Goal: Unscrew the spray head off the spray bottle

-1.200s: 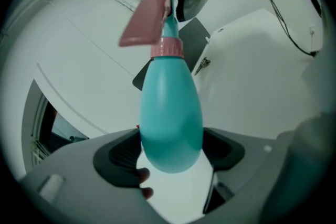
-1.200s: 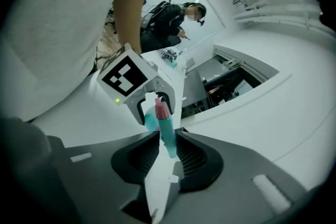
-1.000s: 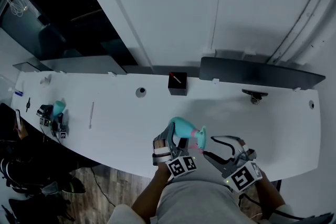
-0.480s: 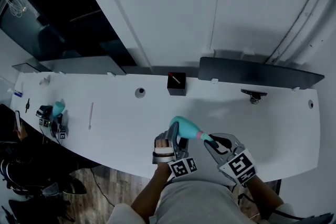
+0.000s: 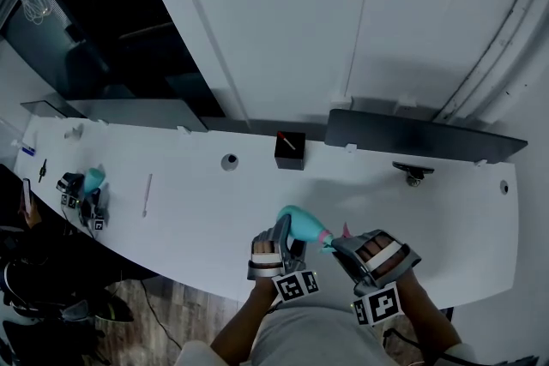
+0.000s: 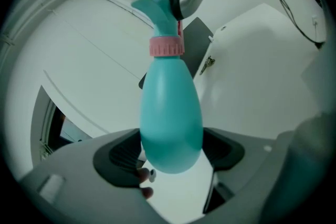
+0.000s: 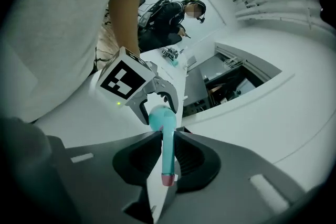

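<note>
The spray bottle [image 5: 299, 225] is held off the bench [image 5: 197, 210], above the middle of its near edge. The left hand-held gripper [image 5: 286, 237] is clamped on the rounded teal body, with both pads pressed against the sides near the base. From that grip the bottle points away towards the right hand-held gripper [image 5: 340, 243].

In the left gripper view, the pink collar [image 6: 167, 46] sits at the top of the body and the teal spray head [image 6: 157, 10] rises above it into the other tool. The right hand-held gripper's jaws have just been closing, and they now pinch the spray head. Its own view shows a thin teal strip ending in a pink tip, squeezed between the two dark pads. It is hard to say whether that strip is the trigger or the nozzle.

A small black box [image 5: 290, 148] sits at the far edge of the bench, roughly at its middle. Near the left end lies a second teal bottle [image 5: 93, 178] among some dark gear. In the right gripper view, a person [image 7: 165, 13] sits beyond that end.
</note>
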Demonstrator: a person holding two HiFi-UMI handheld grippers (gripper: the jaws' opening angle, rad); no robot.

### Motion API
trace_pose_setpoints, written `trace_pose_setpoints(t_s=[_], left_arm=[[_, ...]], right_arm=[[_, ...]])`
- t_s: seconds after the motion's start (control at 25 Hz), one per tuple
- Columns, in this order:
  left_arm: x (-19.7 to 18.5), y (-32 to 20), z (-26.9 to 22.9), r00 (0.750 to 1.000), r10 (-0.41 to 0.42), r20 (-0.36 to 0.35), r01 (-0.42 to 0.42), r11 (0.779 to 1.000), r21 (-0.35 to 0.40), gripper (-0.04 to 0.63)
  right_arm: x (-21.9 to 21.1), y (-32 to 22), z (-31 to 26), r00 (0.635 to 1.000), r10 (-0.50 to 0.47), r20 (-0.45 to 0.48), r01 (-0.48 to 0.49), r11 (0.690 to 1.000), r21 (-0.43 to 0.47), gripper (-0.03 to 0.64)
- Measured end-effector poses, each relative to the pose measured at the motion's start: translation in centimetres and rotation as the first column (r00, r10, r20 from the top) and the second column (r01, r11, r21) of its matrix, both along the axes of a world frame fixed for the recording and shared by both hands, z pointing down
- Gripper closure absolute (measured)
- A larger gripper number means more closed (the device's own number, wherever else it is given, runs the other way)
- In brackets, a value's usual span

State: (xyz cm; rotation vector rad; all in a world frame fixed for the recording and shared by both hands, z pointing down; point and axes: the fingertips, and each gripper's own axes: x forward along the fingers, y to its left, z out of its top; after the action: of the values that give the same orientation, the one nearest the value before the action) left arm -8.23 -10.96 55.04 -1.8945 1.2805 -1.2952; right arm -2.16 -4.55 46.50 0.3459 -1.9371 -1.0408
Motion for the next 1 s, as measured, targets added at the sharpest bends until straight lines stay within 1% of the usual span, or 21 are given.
trace_pose_setpoints(t_s=[0.12, 0.4, 0.52, 0.64, 0.76, 0.84, 0.92, 1.0], left_arm=[[0.0, -0.4, -0.5, 1.000, 0.006, 0.006, -0.006, 1.000, 0.021, 0.236], [0.2, -0.6, -0.9, 1.000, 0.018, 0.016, -0.019, 0.999, 0.044, 0.236], [0.1, -0.6, -0.6, 0.999, 0.023, 0.041, -0.024, 0.999, 0.037, 0.236], [-0.8, -0.9, -0.2, 0.999, 0.010, 0.038, -0.010, 1.000, 0.024, 0.236], [-2.0, -1.2, -0.2, 1.000, -0.029, 0.012, 0.029, 1.000, 0.013, 0.236], [-2.7, -1.3, 0.3, 0.998, -0.063, -0.019, 0.063, 0.998, -0.010, 0.236], [-3.4, -1.5, 0.7, 0.993, -0.101, -0.067, 0.098, 0.994, -0.041, 0.236], [-4.0, -1.7, 0.8, 0.982, -0.141, -0.126, 0.133, 0.988, -0.074, 0.236]], right_arm=[[0.0, -0.1, -0.3, 1.000, -0.014, -0.015, 0.015, 0.999, 0.030, 0.540], [0.0, 0.3, -0.4, 0.998, -0.040, -0.042, 0.043, 0.998, 0.052, 0.540], [0.3, 0.5, -0.5, 0.994, -0.071, -0.080, 0.078, 0.993, 0.085, 0.540], [0.7, 0.6, -0.6, 0.989, -0.098, -0.107, 0.110, 0.987, 0.120, 0.540], [0.8, 0.7, -1.6, 0.993, -0.106, -0.058, 0.113, 0.985, 0.129, 0.540], [0.9, 1.1, -2.2, 0.994, -0.106, -0.011, 0.106, 0.986, 0.126, 0.540], [1.1, 1.4, -2.8, 0.994, -0.101, 0.051, 0.095, 0.989, 0.116, 0.540], [1.4, 1.6, -3.5, 0.989, -0.088, 0.121, 0.075, 0.991, 0.109, 0.540]])
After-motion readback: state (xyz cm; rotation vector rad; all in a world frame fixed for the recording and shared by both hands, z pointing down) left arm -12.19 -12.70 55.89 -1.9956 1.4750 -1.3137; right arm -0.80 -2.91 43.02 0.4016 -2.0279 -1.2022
